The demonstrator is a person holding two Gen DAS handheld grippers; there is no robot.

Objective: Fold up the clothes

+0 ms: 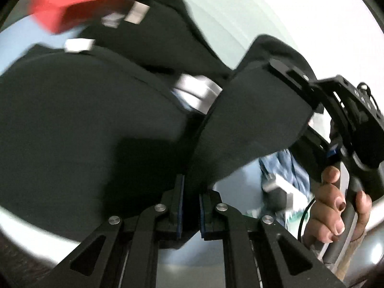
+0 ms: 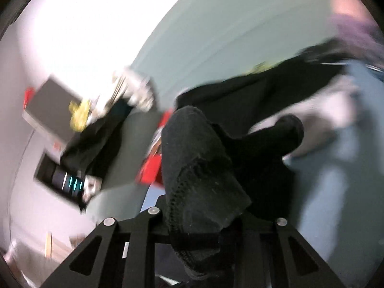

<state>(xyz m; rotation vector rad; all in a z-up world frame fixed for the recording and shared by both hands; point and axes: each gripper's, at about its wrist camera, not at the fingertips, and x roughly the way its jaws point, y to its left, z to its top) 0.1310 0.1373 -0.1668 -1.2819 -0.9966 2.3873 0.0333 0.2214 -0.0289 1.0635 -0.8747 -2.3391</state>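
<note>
A black garment hangs in the air and fills most of the left wrist view. My left gripper is shut on its lower edge, cloth pinched between the blue pads. My right gripper shows at the right of that view, clamped on another edge of the same cloth, with a hand on its handle. In the right wrist view the black garment drapes over my right gripper and hides its fingertips. Both views are motion-blurred.
A red object lies at the upper left on a light blue surface. Blue denim cloth lies lower right. The right wrist view shows a pale wall, a grey box and white cloth.
</note>
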